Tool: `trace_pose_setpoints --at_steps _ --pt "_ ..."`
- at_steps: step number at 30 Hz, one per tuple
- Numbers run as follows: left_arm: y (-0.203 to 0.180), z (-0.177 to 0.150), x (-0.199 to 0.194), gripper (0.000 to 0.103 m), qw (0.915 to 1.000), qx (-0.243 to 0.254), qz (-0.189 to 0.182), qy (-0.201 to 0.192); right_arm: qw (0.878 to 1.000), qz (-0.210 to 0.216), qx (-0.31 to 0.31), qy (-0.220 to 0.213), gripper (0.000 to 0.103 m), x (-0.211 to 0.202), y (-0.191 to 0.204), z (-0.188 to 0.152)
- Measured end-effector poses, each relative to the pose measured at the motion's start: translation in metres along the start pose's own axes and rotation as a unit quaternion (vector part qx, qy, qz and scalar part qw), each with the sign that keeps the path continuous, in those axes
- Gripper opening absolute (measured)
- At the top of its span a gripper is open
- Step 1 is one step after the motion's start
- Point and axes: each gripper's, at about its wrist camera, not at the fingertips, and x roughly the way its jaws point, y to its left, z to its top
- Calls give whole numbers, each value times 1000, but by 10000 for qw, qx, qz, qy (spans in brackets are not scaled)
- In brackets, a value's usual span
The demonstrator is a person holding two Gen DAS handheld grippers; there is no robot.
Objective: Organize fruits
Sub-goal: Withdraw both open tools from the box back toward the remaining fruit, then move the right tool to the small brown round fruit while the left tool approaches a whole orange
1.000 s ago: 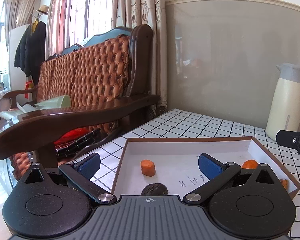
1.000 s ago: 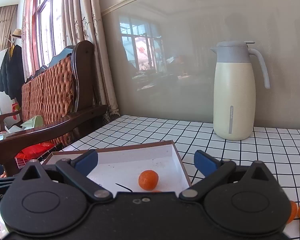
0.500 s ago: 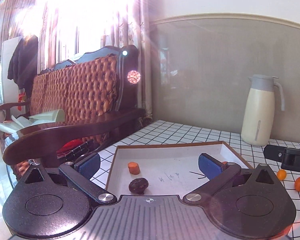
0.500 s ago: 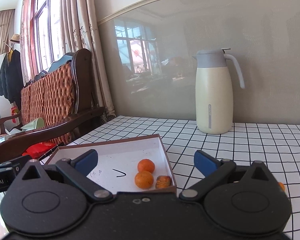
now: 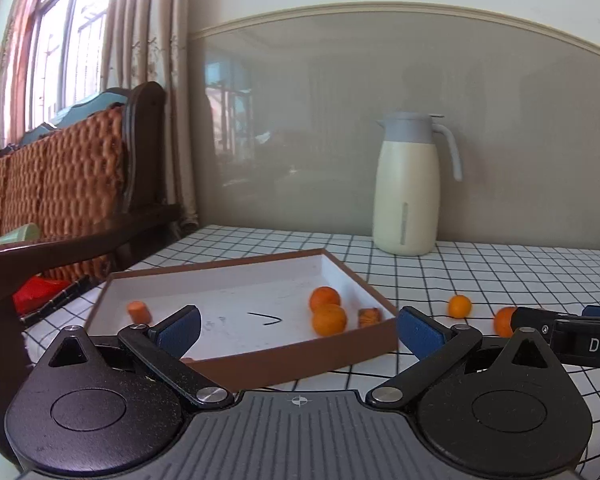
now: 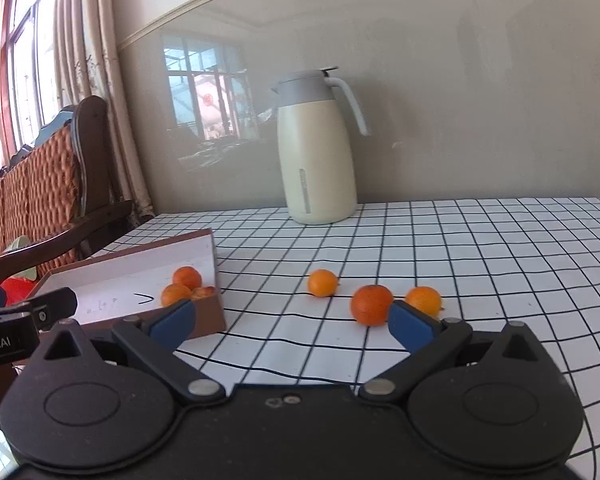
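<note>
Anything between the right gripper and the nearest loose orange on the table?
Nothing visible. The right gripper is open, and only bare checkered tablecloth lies before the nearest orange, which sits just inside the right fingertip.

The scene is viewed low over the checked table (image 5: 480, 280) from both wrists, toward the far wall. The brown tray (image 5: 300, 350) and cream jug (image 5: 406, 196) are shared. The right view is set apparently further right.
</note>
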Motion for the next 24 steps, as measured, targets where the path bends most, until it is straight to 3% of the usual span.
trace_pose_setpoints --at_steps 14,24 --pt "-76 -18 27 103 9950 394 -896 219 9960 -799 385 -75 97 -12 -67 -12" --pt "-106 -29 44 103 9911 488 -1176 390 9927 -1101 486 5 97 -13 -91 -19"
